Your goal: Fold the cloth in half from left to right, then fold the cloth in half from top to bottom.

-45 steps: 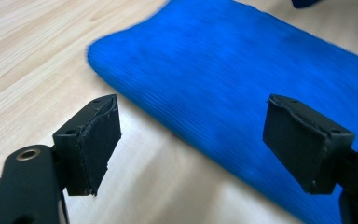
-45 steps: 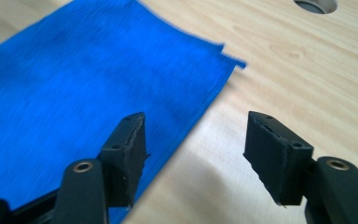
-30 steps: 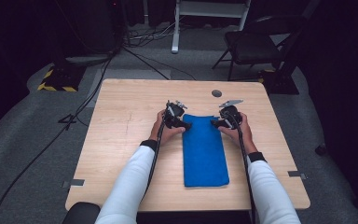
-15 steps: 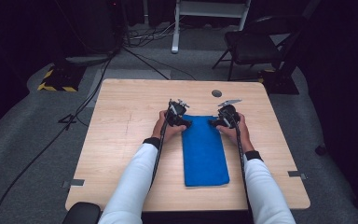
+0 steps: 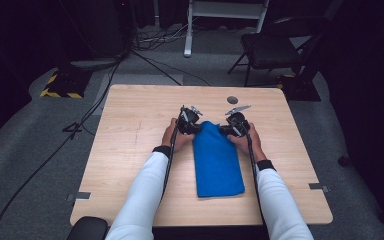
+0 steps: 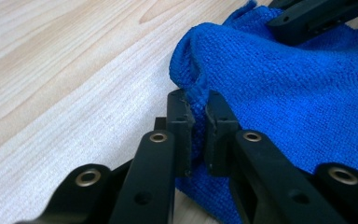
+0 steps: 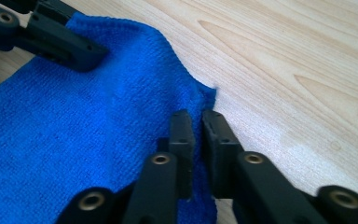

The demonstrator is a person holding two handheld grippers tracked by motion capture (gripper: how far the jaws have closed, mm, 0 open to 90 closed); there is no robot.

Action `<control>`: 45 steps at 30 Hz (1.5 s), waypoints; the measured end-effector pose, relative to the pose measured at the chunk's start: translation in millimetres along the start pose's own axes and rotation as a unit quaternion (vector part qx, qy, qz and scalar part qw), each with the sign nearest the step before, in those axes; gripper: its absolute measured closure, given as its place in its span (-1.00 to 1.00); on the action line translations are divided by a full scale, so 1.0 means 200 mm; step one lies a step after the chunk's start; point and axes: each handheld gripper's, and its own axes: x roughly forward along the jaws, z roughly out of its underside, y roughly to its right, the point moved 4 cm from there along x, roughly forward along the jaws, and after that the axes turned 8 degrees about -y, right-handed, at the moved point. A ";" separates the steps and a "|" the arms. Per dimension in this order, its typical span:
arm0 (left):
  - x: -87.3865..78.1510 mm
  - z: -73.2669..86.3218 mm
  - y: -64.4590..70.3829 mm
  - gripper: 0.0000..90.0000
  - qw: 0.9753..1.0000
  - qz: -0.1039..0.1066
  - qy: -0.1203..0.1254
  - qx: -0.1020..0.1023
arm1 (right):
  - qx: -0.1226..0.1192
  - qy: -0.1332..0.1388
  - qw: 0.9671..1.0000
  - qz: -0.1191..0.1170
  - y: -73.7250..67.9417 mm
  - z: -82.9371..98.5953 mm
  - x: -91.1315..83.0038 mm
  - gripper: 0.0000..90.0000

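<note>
Blue cloth [image 5: 216, 159] lies lengthwise on the wooden surface [image 5: 130, 130] in the high view, its far end drawn narrow between the two tools. Left hand-held gripper [image 5: 189, 121] sits at the far left corner and the right hand-held gripper [image 5: 236, 123] at the far right corner, both with a hand behind them.

Left gripper view: the jaws stand nearly together, pinching a raised fold of the cloth's edge, with bare wood to their left.

Right gripper view: the jaws are likewise nearly closed on the cloth's edge near its corner, bare wood to their right, the other gripper's jaw lying across the cloth farther off.
</note>
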 end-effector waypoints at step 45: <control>-0.16 -0.21 -0.09 0.88 0.996 -0.080 0.035 0.007 | -0.033 0.091 0.992 0.078 0.02 -0.21 -0.20 0.96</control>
